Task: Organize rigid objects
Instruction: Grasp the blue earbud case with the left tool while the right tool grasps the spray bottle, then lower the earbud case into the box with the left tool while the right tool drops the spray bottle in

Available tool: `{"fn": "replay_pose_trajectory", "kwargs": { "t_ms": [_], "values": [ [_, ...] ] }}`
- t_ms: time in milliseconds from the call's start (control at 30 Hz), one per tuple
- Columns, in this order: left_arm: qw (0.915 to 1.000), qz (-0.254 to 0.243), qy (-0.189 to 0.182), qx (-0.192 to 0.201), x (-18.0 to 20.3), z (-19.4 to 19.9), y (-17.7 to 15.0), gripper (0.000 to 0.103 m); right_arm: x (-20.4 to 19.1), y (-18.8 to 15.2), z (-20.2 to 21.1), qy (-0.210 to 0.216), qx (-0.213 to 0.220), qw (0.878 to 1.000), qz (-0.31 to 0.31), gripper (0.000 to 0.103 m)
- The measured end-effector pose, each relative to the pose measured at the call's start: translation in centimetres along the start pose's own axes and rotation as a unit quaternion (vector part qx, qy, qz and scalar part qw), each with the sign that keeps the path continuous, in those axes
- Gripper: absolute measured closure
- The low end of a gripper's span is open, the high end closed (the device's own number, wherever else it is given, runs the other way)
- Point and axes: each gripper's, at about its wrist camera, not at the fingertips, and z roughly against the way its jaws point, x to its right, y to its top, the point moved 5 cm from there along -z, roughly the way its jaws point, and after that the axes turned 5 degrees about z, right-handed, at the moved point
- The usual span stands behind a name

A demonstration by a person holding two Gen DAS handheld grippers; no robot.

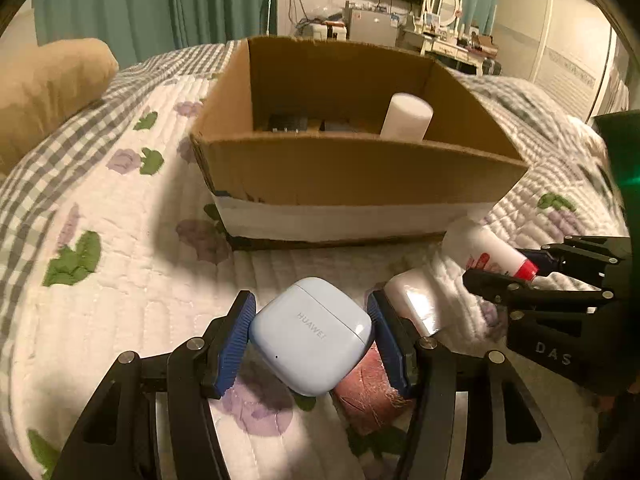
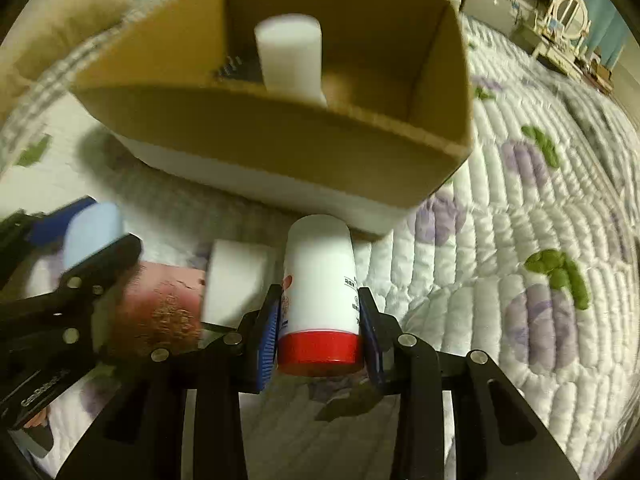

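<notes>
Left gripper (image 1: 312,340) clamped on load; right gripper (image 2: 320,332) likewise.

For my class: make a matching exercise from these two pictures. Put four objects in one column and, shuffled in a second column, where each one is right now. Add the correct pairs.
Objects
1. pale blue earbud case
2. white bottle with red cap
3. white cylinder
4. reddish-brown roll

Places
A. standing inside the cardboard box
B. lying on the quilt under the left gripper
C. between the right gripper's jaws
D. between the left gripper's jaws

Pairs: 1-D, 2-C, 3-A, 4-B
</notes>
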Motion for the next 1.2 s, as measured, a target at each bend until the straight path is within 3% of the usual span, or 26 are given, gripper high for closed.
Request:
{"fn": "replay_pose_trajectory", "kwargs": {
  "t_ms": [300, 500, 767, 933, 1067, 1200],
  "values": [
    [0.9988, -0.011, 0.001, 0.049, 0.7, 4.1, 2.3, 0.044, -0.1, 0.5, 6.9, 0.015, 0.093, 0.996, 0.005, 0.068],
    [0.9958, -0.028, -0.012, 0.086, 2.3, 6.9, 6.3, 0.044, -1.3, 4.0, 12.3, 0.014, 0.157, 0.987, 0.016, 0.068],
    [0.9857, -0.051, 0.007, 0.16, 3.2, 10.8, 13.9, 0.044, 0.8, 10.7, 18.1, -0.012, 0.232, 0.973, 0.016, 0.068],
    [0.9817, -0.061, 0.023, 0.179, 3.6, 9.5, 17.6, 0.044, 2.6, 15.1, 19.6, -0.03, 0.262, 0.965, 0.004, 0.068],
    [0.9852, -0.052, 0.022, 0.162, 3.0, 6.1, 19.4, 0.044, 3.8, 17.4, 18.0, -0.007, 0.249, 0.968, -0.017, 0.068],
    [0.9925, -0.026, 0.006, 0.119, 2.1, 1.3, 20.0, 0.044, 4.5, 18.6, 14.5, -0.009, 0.219, 0.975, -0.022, 0.068]
  ]
}}
